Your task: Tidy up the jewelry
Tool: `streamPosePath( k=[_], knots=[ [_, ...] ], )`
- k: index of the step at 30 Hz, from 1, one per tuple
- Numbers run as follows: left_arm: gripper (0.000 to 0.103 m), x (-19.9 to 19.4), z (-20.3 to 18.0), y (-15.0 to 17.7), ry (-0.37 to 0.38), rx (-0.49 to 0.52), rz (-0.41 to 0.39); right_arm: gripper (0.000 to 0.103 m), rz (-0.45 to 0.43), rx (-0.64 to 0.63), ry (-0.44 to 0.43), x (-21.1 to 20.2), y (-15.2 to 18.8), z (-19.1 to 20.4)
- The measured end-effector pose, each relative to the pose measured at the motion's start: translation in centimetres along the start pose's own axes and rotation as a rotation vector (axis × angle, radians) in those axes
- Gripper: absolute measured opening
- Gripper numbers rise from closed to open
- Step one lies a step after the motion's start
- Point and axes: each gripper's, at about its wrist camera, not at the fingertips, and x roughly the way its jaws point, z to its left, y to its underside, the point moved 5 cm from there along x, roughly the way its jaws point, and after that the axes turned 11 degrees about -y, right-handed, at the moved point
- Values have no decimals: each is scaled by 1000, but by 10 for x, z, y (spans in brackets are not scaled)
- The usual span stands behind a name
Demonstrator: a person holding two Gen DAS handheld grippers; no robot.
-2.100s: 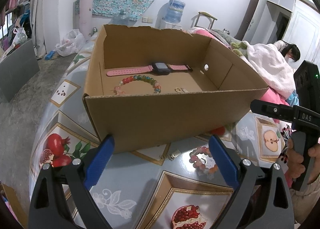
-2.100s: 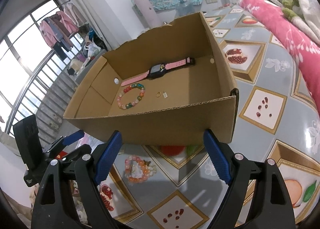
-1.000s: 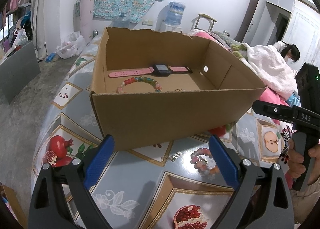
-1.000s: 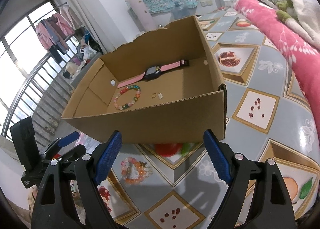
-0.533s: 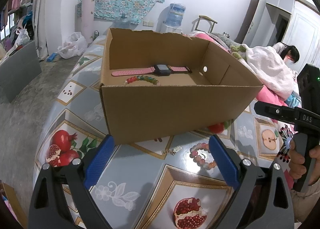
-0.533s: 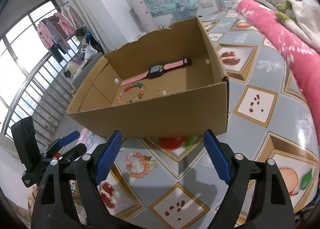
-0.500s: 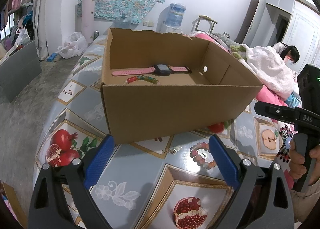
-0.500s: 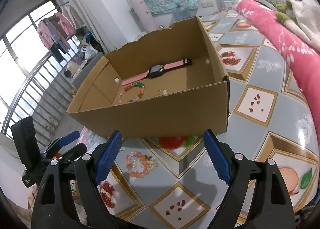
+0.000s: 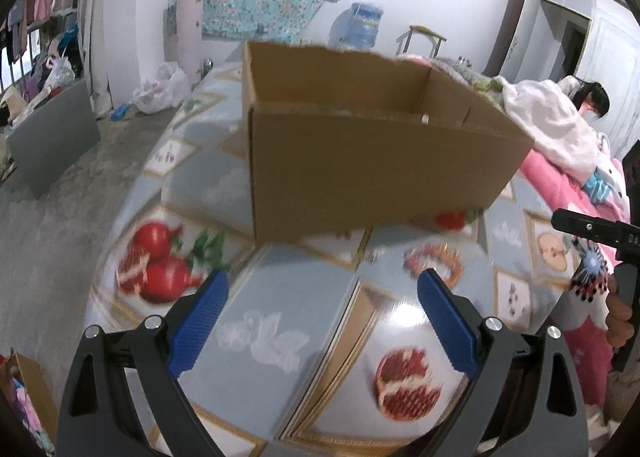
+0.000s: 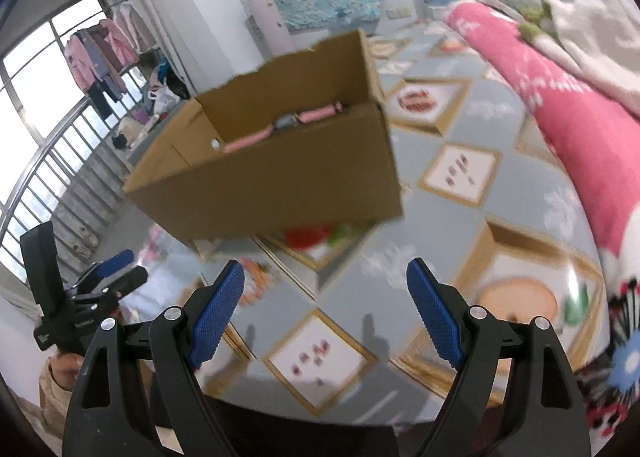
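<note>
A lived-in bedroom: pink quilt [image 10: 568, 113] on a bed, hanging clothes [image 10: 100, 53], water dispenser [image 9: 362, 23]

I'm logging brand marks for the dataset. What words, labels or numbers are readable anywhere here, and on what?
"DA": cut off at the frame edge, on the right claw body in the left wrist view.
Small white print on the left claw handle in the right wrist view: too blurred to read.
Nothing readable on the cardboard box or tablecloth.

left gripper [image 9: 322, 319] and right gripper [image 10: 326, 311] gape (both unloaded).

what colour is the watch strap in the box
Pink; the watch shows best in the right wrist view, inside the box.
</note>
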Motion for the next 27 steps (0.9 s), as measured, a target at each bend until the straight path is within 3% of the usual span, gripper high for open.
streamPosePath(
  k=[3,6,10,13,17,19,24,27],
  knots=[
    [93,7,0,13,-10,2,13,80,13,-2,2,3,7,-3],
    [93,8,-2,16,-30,2,-22,79,16,-20,-17,9,9,3],
    [90,9,-10,15,-6,21,-64,70,22,-74,-41,23,7,22],
    [86,10,-18,10,-35,69,-114,61,34,-117,-37,36,7,35],
    [72,17,-27,1,-70,141,-155,51,61,-143,-45,52,6,43],
    [66,22,-33,-2,-56,170,-160,48,68,-144,-49,56,5,43],
    [38,35,-49,-9,4,241,-130,48,91,-124,-59,63,7,35],
    [32,41,-56,-11,35,272,-103,48,102,-111,-68,66,7,30]
  ],
)
